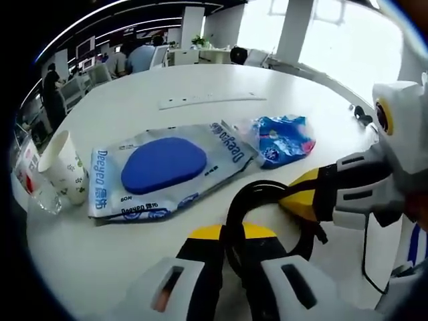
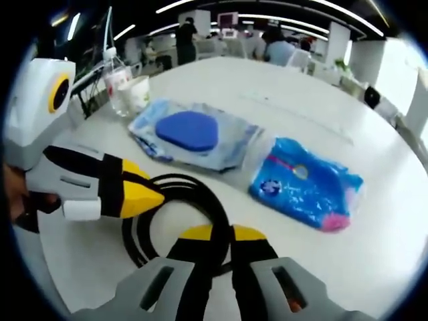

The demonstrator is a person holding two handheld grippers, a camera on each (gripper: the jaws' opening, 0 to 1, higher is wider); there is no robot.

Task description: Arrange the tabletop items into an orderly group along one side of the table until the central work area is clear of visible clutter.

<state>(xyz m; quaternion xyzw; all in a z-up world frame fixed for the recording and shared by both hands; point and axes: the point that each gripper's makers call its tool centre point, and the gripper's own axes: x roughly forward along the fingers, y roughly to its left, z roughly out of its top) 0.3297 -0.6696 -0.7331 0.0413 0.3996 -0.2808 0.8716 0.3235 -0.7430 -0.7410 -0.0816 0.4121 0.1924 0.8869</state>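
free: far tabletop point(image 1: 200, 83) | blocked: cable point(image 2: 194, 200), pouch point(image 1: 167, 170), blue packet point(image 2: 307, 184), cup point(image 1: 63, 167)

so on the white round table point(image 1: 200, 87): one grey Deeyeo pouch with a blue oval pad point(image 1: 167, 167); one crinkly blue plastic packet point(image 1: 284, 139); one printed paper cup point(image 1: 65, 166); one clear plastic cup point(image 1: 30, 175); one coiled black cable point(image 2: 175, 214)

A: What lies on the white worktop point(image 1: 134, 100)?
B: A coiled black cable point(image 2: 170, 217) at six o'clock; a flat grey-blue Deeyeo pack point(image 1: 164, 170) at centre.
A: And beside it?
B: A crumpled blue tissue packet point(image 1: 284, 139) at two o'clock; an upright paper cup point(image 1: 63, 167) at nine.
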